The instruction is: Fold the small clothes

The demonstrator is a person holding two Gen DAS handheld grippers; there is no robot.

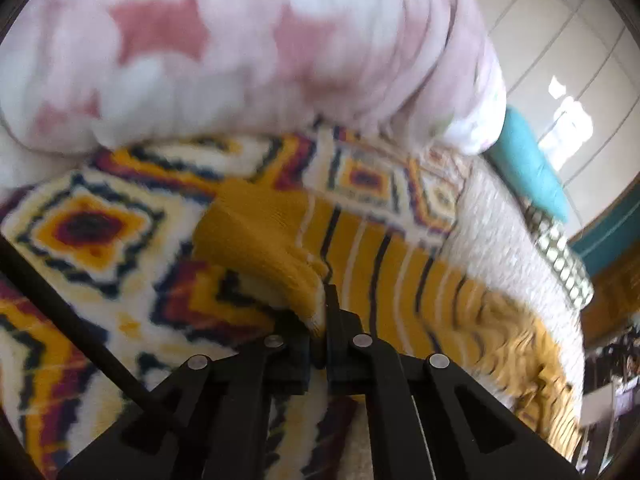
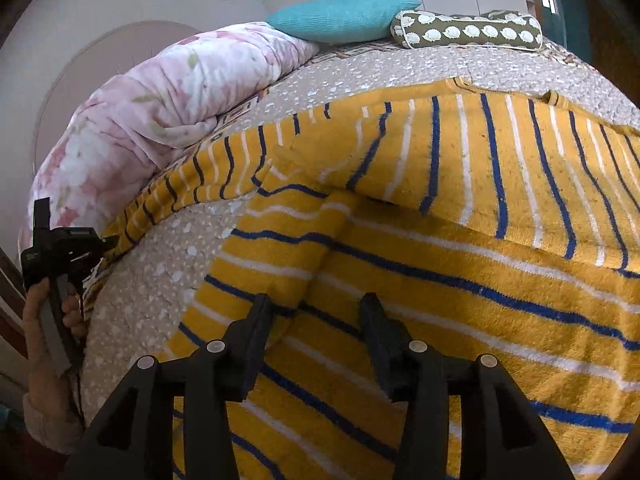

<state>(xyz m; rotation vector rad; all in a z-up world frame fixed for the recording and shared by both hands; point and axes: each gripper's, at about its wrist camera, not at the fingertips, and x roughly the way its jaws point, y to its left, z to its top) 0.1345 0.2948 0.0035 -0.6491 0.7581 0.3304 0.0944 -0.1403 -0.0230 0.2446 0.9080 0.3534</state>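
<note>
A yellow sweater with blue and white stripes (image 2: pixel 460 240) lies spread on the bed. One sleeve (image 2: pixel 208 176) stretches out to the left. My left gripper (image 1: pixel 322 320) is shut on the plain yellow cuff (image 1: pixel 264 240) of that sleeve, holding it just above a patterned blanket. The left gripper also shows in the right wrist view (image 2: pixel 106 242), held in a hand at the bed's left edge. My right gripper (image 2: pixel 316 308) is open and empty, its fingers just over the sweater's body.
A pink floral quilt (image 2: pixel 168 92) is bunched at the back left. A teal pillow (image 2: pixel 344 16) and a brown patterned bolster (image 2: pixel 468 32) lie at the far end. A colourful patterned blanket (image 1: pixel 92 224) covers the bed under the left gripper.
</note>
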